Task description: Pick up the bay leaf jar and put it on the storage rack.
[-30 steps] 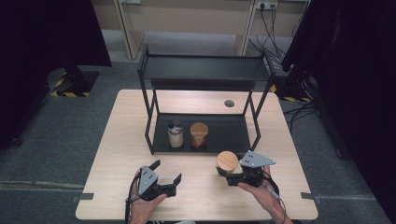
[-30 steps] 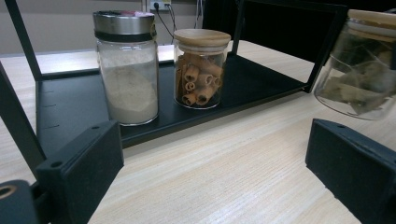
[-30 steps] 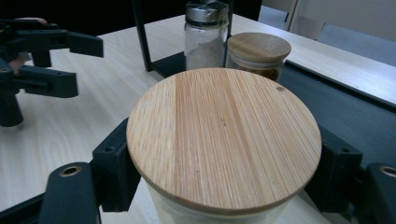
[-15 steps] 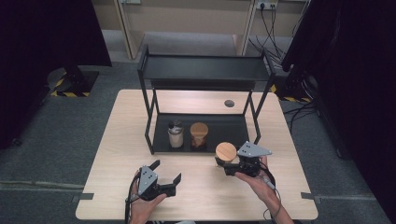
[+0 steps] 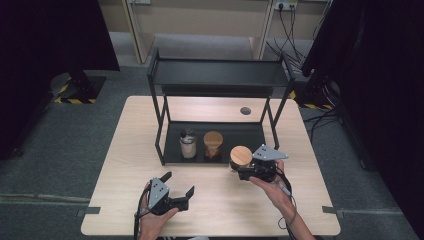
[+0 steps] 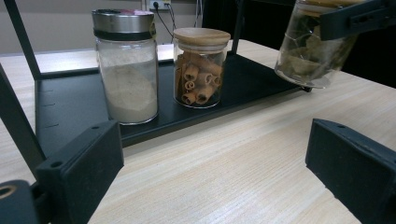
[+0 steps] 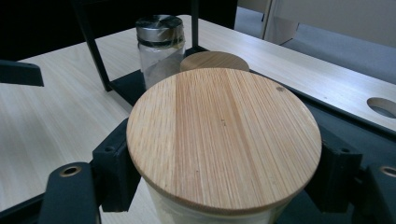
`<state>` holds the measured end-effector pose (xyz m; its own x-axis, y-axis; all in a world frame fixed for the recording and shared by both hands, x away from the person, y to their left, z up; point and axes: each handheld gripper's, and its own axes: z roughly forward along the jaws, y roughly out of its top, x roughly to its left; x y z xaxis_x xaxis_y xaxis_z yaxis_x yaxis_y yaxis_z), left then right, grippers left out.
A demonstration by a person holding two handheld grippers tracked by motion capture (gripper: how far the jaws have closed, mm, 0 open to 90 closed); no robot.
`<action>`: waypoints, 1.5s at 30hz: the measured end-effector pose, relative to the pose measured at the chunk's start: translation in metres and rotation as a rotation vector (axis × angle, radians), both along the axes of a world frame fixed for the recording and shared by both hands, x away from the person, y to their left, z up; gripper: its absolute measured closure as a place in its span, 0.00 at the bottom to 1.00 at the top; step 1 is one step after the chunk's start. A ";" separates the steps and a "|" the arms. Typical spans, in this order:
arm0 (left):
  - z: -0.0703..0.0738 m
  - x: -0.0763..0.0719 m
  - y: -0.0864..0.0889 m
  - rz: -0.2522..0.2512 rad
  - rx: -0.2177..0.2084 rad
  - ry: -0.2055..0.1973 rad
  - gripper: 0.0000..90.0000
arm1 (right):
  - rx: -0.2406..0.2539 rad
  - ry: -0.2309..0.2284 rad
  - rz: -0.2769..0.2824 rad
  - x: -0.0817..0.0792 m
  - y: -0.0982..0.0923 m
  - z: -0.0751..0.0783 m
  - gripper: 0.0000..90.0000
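Observation:
A glass jar with a round wooden lid is held just above the table at the front right corner of the black rack's lower tray. My right gripper is shut on it, one jaw on each side under the lid. The left gripper view shows this jar tilted, with leafy contents. On the tray stand a metal-lidded jar of pale powder and a wooden-lidded jar of cinnamon rolls. My left gripper rests open near the table's front edge.
The black rack has a top shelf on thin posts above the tray. A round hole sits in the tabletop behind the rack. Bare wood lies between the two grippers. Dark curtains stand at both sides, cables at the back right.
My right gripper has carried the wooden-lidded jar away from the person toward the rack's tray. The left gripper has stayed where it was.

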<state>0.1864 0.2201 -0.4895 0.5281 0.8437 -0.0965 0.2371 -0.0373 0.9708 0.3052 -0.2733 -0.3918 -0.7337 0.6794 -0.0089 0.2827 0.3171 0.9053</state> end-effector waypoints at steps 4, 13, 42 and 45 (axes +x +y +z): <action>0.000 0.000 0.000 0.001 -0.001 0.000 0.04 | 0.003 0.001 -0.018 0.005 0.003 0.000 0.28; 0.000 0.000 0.000 0.001 -0.001 0.001 0.04 | 0.000 0.009 -0.066 0.016 0.010 -0.001 0.28; 0.000 0.000 0.001 0.000 -0.003 0.002 0.04 | -0.015 0.029 -0.203 0.051 0.029 -0.014 0.28; 0.000 0.000 0.001 -0.001 -0.003 0.003 0.04 | -0.023 0.033 -0.206 0.054 0.031 -0.015 0.28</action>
<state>0.1869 0.2207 -0.4896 0.5284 0.8430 -0.1003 0.2396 -0.0347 0.9703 0.3590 -0.2427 -0.4069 -0.5794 0.8150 -0.0040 0.3731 0.2696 0.8878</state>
